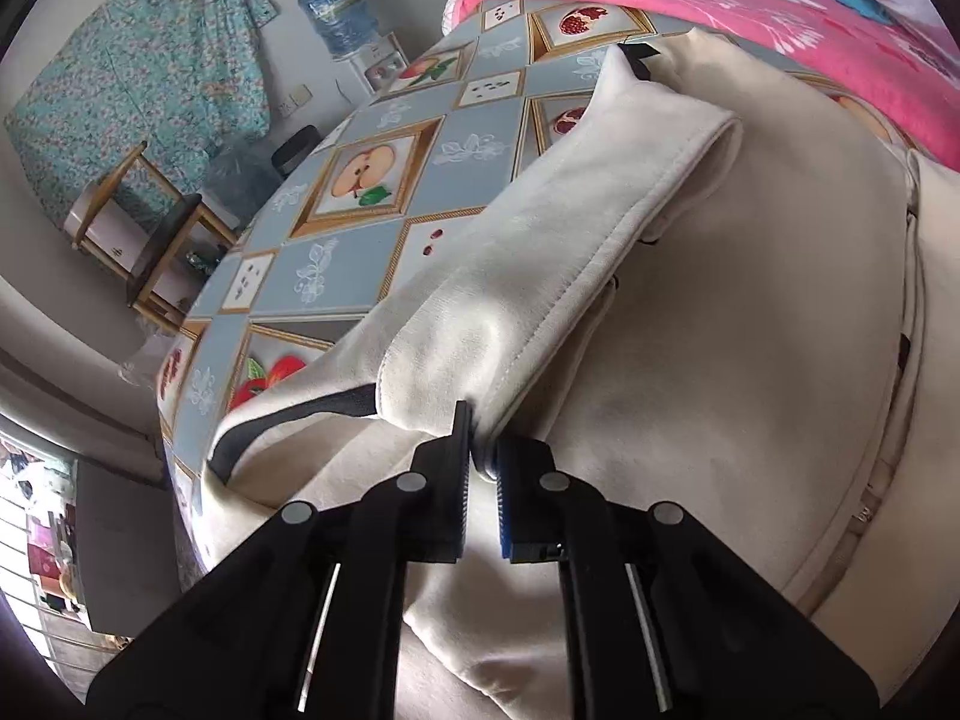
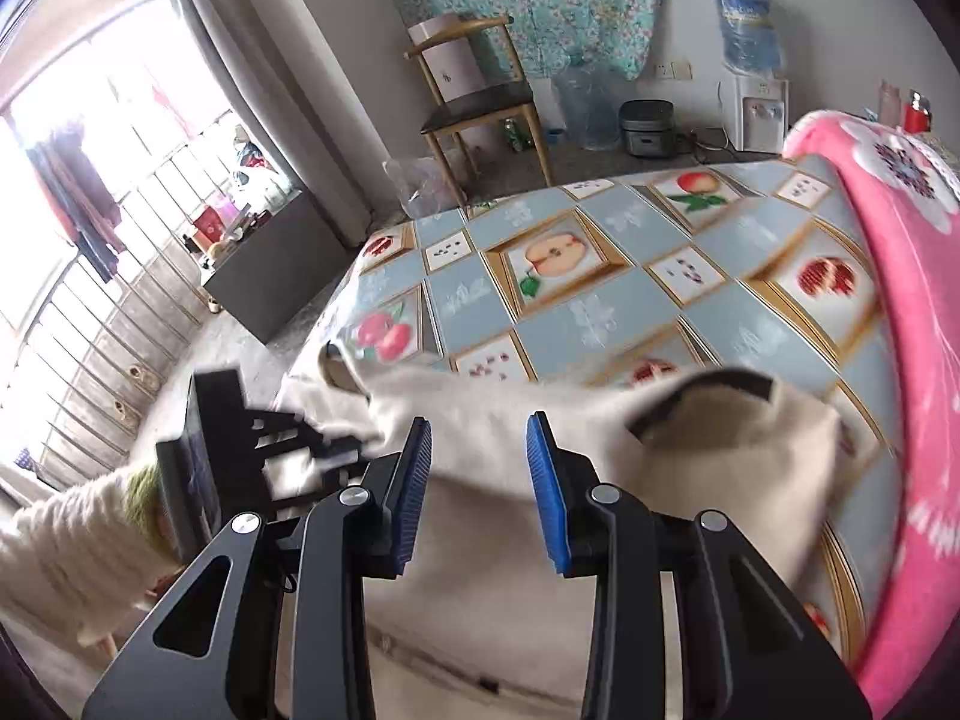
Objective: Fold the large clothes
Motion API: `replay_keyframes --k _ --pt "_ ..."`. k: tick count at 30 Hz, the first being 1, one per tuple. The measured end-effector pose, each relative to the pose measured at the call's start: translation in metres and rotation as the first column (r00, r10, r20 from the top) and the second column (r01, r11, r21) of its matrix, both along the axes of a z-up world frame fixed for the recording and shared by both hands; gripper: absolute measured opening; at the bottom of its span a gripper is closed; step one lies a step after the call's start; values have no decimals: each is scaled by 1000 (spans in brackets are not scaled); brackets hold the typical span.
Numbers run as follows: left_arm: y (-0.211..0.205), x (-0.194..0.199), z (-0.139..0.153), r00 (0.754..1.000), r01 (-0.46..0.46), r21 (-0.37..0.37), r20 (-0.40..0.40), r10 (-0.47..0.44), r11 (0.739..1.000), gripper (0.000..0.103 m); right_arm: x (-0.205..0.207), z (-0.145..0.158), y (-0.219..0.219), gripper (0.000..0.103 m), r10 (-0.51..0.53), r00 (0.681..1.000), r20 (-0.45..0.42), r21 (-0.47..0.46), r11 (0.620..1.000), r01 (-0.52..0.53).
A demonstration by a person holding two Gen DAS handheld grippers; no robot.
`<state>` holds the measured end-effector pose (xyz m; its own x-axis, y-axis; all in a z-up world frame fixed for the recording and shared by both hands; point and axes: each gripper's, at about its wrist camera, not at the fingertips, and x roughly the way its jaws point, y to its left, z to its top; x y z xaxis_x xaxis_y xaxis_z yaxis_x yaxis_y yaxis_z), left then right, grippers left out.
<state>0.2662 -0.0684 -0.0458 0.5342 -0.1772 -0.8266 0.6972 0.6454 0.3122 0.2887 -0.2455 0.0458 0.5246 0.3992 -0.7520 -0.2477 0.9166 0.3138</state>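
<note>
A large cream garment [image 1: 750,312] with dark trim lies spread on a table covered in a fruit-pattern cloth [image 1: 372,180]. My left gripper [image 1: 480,450] is shut on a folded cream flap of the garment [image 1: 540,252] and holds it lifted over the body of the garment. In the right wrist view the same garment [image 2: 492,540] lies below my right gripper [image 2: 480,450], which is open and empty just above the fabric. The left gripper [image 2: 312,450] shows at the left of that view, blurred, pinching cream fabric.
A pink floral blanket [image 1: 810,18] lies along the far side of the table [image 2: 912,312]. A wooden chair [image 2: 474,102], a water dispenser [image 2: 753,102] and a rice cooker [image 2: 645,126] stand by the wall. A window with railings [image 2: 90,300] is at left.
</note>
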Motion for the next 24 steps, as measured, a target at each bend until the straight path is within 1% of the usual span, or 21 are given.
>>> replay_keyframes --k 1,2,3,4,5,6,7,8,9,10,11,12,13,14,15,16,18,20,22,23,24 --pt "3 1 3 1000 -11 -23 -21 11 1000 8 8 -10 6 33 9 1000 -24 0 1000 -9" --pt "6 1 7 999 -22 -48 -41 20 999 10 19 -28 13 33 19 998 -65 0 1000 -19" --pt "12 2 13 997 -44 -88 -72 38 995 11 27 -45 20 33 21 994 -104 -17 1000 -22" --pt "18 3 18 993 -66 -130 -105 53 989 15 33 -59 25 33 22 990 -141 -41 999 -28" --pt "26 6 25 985 -99 -188 -156 70 977 23 37 -82 31 33 25 980 -198 -82 996 -42" --pt "34 8 30 976 -130 -235 -199 83 963 26 38 -94 35 33 22 974 -226 -111 993 -48" --pt "42 10 35 966 -162 -281 -240 94 946 29 34 -92 36 33 26 983 -182 -107 993 -46" --pt "50 14 38 953 -197 -328 -284 103 924 32 31 -90 35 33 36 982 -186 -112 992 -58" --pt "59 19 41 936 -241 -374 -334 112 896 34 28 -87 31 33 27 980 -198 -103 994 -48" --pt "66 25 42 918 -283 -409 -378 121 868 37 25 -82 25 33 21 979 -204 -66 997 -35" --pt "74 35 42 893 -337 -441 -430 134 832 39 21 -75 16 33 20 978 -207 -15 1000 -24" --pt "78 42 39 870 -383 -457 -472 147 803 39 19 -71 8 35 10 978 -207 25 1000 -5" --pt "81 50 36 843 -429 -467 -515 157 773 39 16 -66 -3 41 -12 979 -206 65 998 25" --pt "84 59 31 812 -473 -473 -561 161 743 40 15 -61 -14 46 -38 978 -205 104 993 60" --pt "88 68 24 772 -525 -474 -614 161 707 40 12 -58 -29 51 -73 975 -208 152 983 106" --pt "90 75 16 729 -577 -464 -664 168 673 40 12 -57 -44 52 -111 969 -222 192 969 155" --pt "93 85 2 668 -644 -443 -723 176 624 40 13 -67 -66 52 -153 946 -287 259 938 230" --pt "94 89 -8 629 -685 -425 -755 185 592 38 17 -82 -80 52 -176 912 -372 296 908 296" --pt "95 91 -15 608 -706 -424 -774 177 568 38 23 -103 -86 52 -157 879 -451 334 883 329" --pt "94 92 -17 598 -713 -423 -783 172 559 37 24 -110 -87 52 -149 869 -472 343 877 337" --pt "94 91 -19 591 -720 -425 -789 165 548 36 25 -113 -87 52 -144 867 -477 345 877 335"
